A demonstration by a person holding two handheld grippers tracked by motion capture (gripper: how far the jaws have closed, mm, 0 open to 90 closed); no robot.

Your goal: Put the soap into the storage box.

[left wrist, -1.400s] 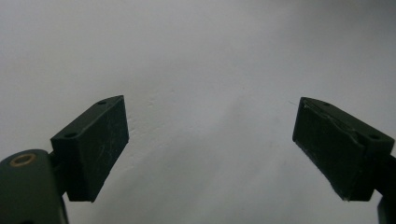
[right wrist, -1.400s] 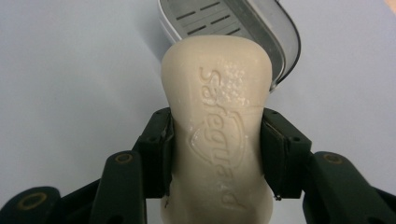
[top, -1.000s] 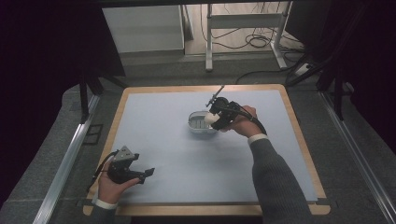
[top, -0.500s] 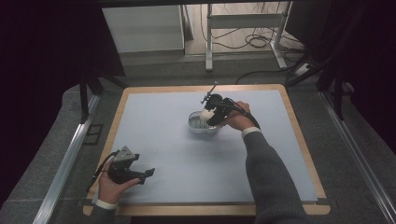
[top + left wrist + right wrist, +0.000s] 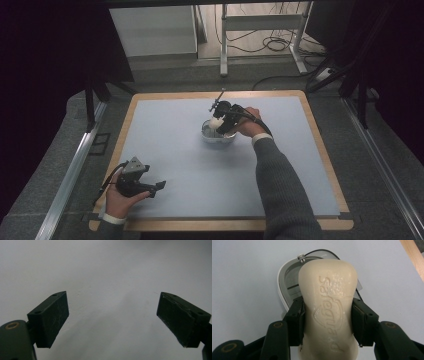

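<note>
A cream bar of soap (image 5: 328, 307) with raised lettering is clamped at its waist between the two pads of my right gripper (image 5: 327, 321). It hangs just over a white soap dish (image 5: 287, 285) with a grey inner tray. From above, the right gripper (image 5: 220, 124) and the soap (image 5: 216, 121) sit over the dish (image 5: 212, 136) in the middle of the pale blue mat. My left gripper (image 5: 156, 187) rests near the mat's front left corner, held in a hand. Its jaws stand wide apart over bare mat (image 5: 112, 315), with nothing between them.
The pale blue mat (image 5: 190, 165) lies in a wooden frame (image 5: 325, 165). Grey padding surrounds the board. A metal rail (image 5: 70, 175) runs along the left side. Table legs and cables (image 5: 265, 40) lie on the floor beyond the far edge.
My right gripper has carried the soap leftward and down, from the dish's right rim to above its middle. The left gripper has stayed where it was.
</note>
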